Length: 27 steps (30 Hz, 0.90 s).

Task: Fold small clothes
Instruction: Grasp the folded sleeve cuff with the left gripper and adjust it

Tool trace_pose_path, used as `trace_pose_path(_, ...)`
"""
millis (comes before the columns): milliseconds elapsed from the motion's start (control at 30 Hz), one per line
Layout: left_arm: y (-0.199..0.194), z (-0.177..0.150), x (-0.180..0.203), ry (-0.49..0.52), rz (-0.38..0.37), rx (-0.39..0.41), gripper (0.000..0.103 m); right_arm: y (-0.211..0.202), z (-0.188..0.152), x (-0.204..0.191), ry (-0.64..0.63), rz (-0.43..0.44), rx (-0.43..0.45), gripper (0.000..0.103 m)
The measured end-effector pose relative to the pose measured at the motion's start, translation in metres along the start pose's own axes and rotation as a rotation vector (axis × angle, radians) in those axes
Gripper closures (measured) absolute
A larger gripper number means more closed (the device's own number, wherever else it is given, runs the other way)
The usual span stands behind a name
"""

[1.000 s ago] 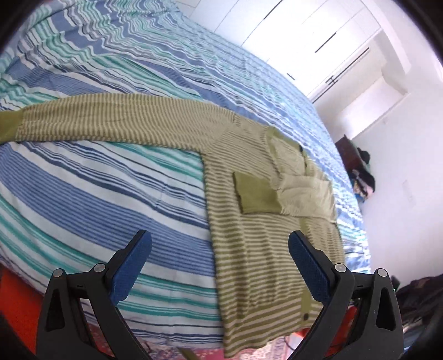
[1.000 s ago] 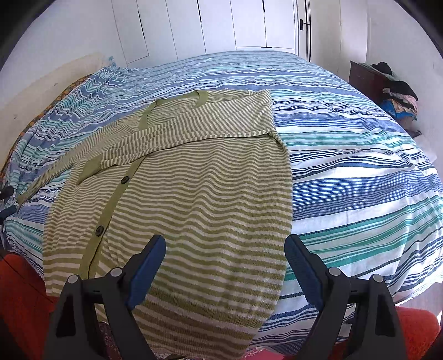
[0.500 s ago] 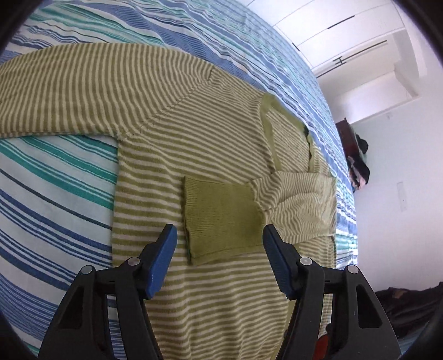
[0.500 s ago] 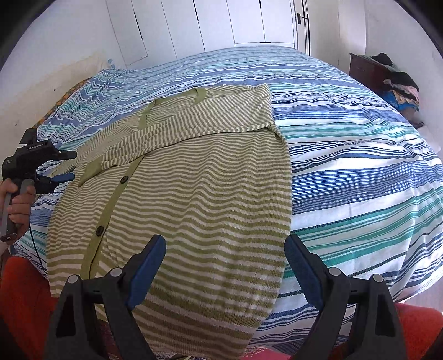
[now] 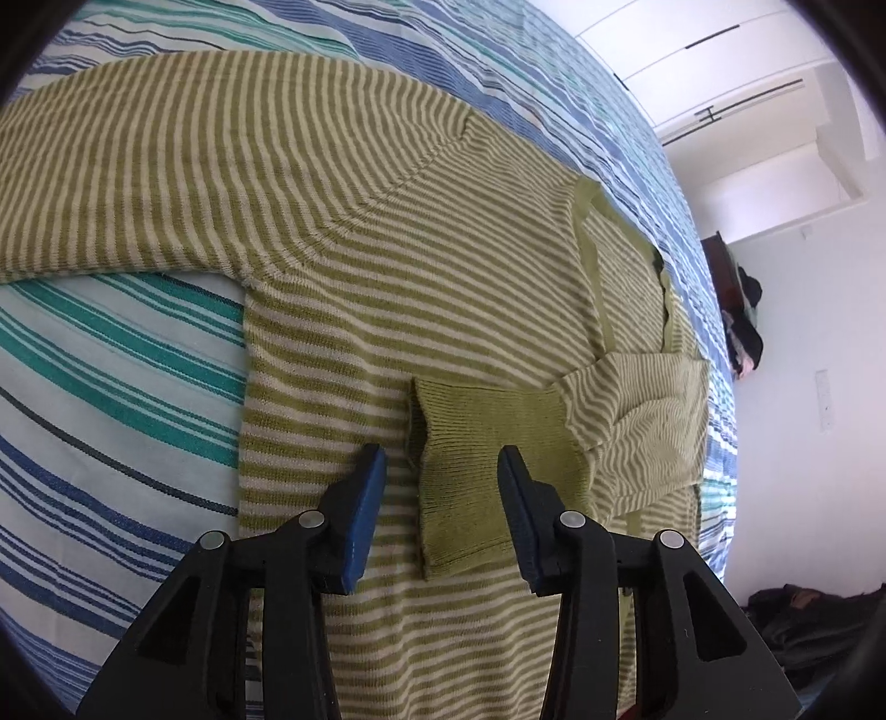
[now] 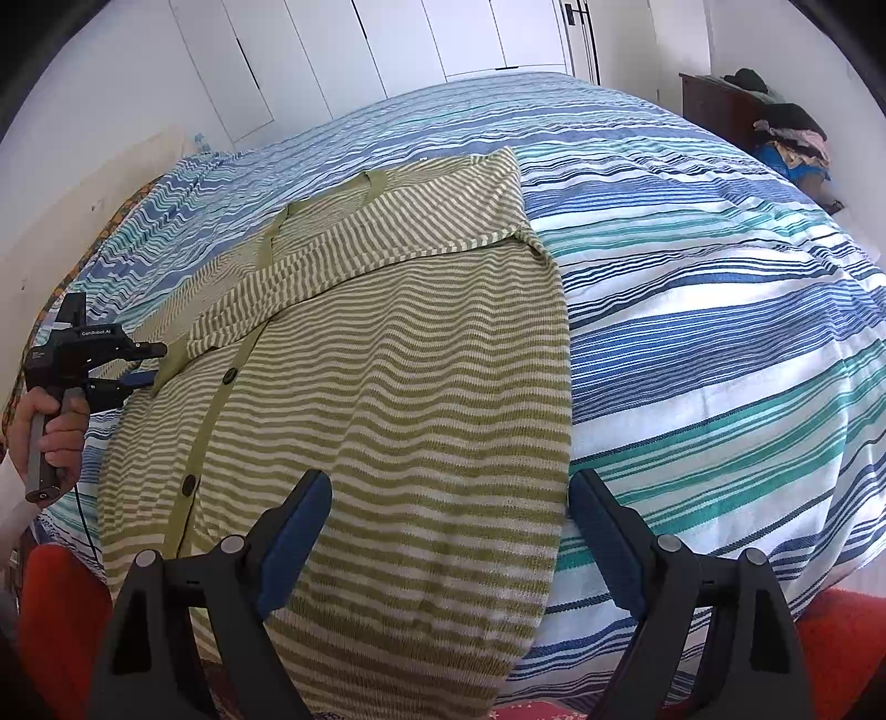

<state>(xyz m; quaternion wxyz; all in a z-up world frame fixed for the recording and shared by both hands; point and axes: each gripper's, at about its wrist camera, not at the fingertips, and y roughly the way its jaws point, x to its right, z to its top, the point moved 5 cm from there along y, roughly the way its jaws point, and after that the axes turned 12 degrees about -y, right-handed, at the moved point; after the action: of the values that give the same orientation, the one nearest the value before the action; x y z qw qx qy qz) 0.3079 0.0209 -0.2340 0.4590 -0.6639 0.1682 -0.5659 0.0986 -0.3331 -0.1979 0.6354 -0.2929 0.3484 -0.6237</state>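
Note:
A green-and-cream striped cardigan [image 5: 443, 277] lies flat on the bed, one sleeve folded across its chest, the other stretched out to the left. The folded sleeve's plain green cuff [image 5: 470, 443] lies between the jaws of my left gripper [image 5: 440, 459], which are closing; a gap still shows beside the left pad. From the right wrist view the left gripper [image 6: 158, 364] sits at the cardigan's [image 6: 387, 387] left side, held by a hand [image 6: 50, 432]. My right gripper [image 6: 448, 476] hovers open over the hem, holding nothing.
The bed cover [image 6: 692, 332] is striped blue, teal and white. A dark dresser [image 6: 714, 105] piled with clothes stands at the far right. White wardrobe doors [image 6: 443, 39] line the back wall. Red rug [image 6: 55, 598] shows below the bed's near edge.
My left gripper dropped in over the cardigan to the folded sleeve's cuff, and its jaws narrowed around it. The right gripper stayed where it was.

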Motion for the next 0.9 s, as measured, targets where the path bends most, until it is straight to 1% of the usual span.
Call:
trace_pose_path(33, 0.002, 0.0, 0.001, 0.006, 0.009, -0.003, 0.096, 0.001, 0.0, 0.0, 0.0, 0.001, -0.004, 0.016)
trace_pose_path(67, 0.004, 0.001, 0.003, 0.016, 0.033, -0.006, 0.1, 0.003, 0.0, -0.001, -0.001, 0.001, -0.007, 0.016)
trace_pose_path(100, 0.002, 0.001, 0.007, 0.025, 0.05, 0.008, 0.103, 0.004, 0.0, -0.001, -0.002, 0.002, -0.01, 0.016)
trace_pose_path(133, -0.003, 0.003, 0.013, 0.036, 0.046, 0.026, 0.103, 0.004, 0.0, -0.002, -0.004, 0.002, -0.01, 0.016)
trace_pose_path(233, -0.027, 0.014, 0.043, 0.073, -0.014, 0.085, 0.103, 0.005, 0.0, -0.002, -0.002, 0.002, -0.008, 0.016)
trace_pose_path(333, -0.059, 0.036, 0.079, 0.11, -0.078, 0.165, 0.103, 0.006, 0.002, 0.0, 0.008, 0.001, -0.005, 0.016)
trace_pose_path(400, -0.078, 0.048, 0.092, 0.149, -0.074, 0.227, 0.103, 0.006, 0.004, 0.002, 0.015, 0.001, -0.003, 0.016)
trace_pose_path(467, -0.084, 0.057, 0.089, 0.169, -0.028, 0.266, 0.103, 0.006, 0.005, 0.002, 0.019, 0.001, 0.0, 0.016)
trace_pose_path(533, -0.069, 0.063, 0.067, 0.162, 0.073, 0.261, 0.103, 0.006, 0.006, 0.002, 0.018, 0.004, 0.002, 0.016)
trace_pose_path(633, -0.025, 0.061, 0.023, 0.141, 0.271, 0.183, 0.101, 0.01, 0.007, -0.001, 0.007, 0.013, -0.009, 0.016)
trace_pose_path(667, -0.014, 0.057, 0.01, 0.127, 0.32, 0.15, 0.101, 0.011, 0.007, -0.002, 0.001, 0.015, -0.013, 0.016)
trace_pose_path(700, -0.009, 0.054, 0.0, 0.108, 0.349, 0.131, 0.1, 0.012, 0.007, -0.004, -0.006, 0.015, -0.016, 0.016)
trace_pose_path(733, -0.011, 0.051, -0.005, 0.086, 0.337, 0.131, 0.096, 0.012, 0.007, -0.006, -0.015, 0.015, -0.017, 0.016)
trace_pose_path(767, -0.016, 0.048, -0.007, 0.065, 0.296, 0.141, 0.087, 0.011, 0.007, -0.007, -0.025, 0.014, -0.015, 0.016)
trace_pose_path(800, -0.025, 0.044, -0.007, 0.052, 0.252, 0.153, 0.067, 0.01, 0.007, -0.009, -0.034, 0.012, -0.011, 0.016)
trace_pose_path(833, -0.034, 0.039, -0.007, 0.051, 0.229, 0.175, 0.046, 0.008, 0.008, -0.01, -0.043, 0.008, -0.005, 0.016)
trace_pose_path(900, -0.06, 0.026, -0.008, 0.076, 0.21, 0.245, 0.03, 0.005, 0.009, -0.012, -0.057, 0.001, 0.005, 0.016)
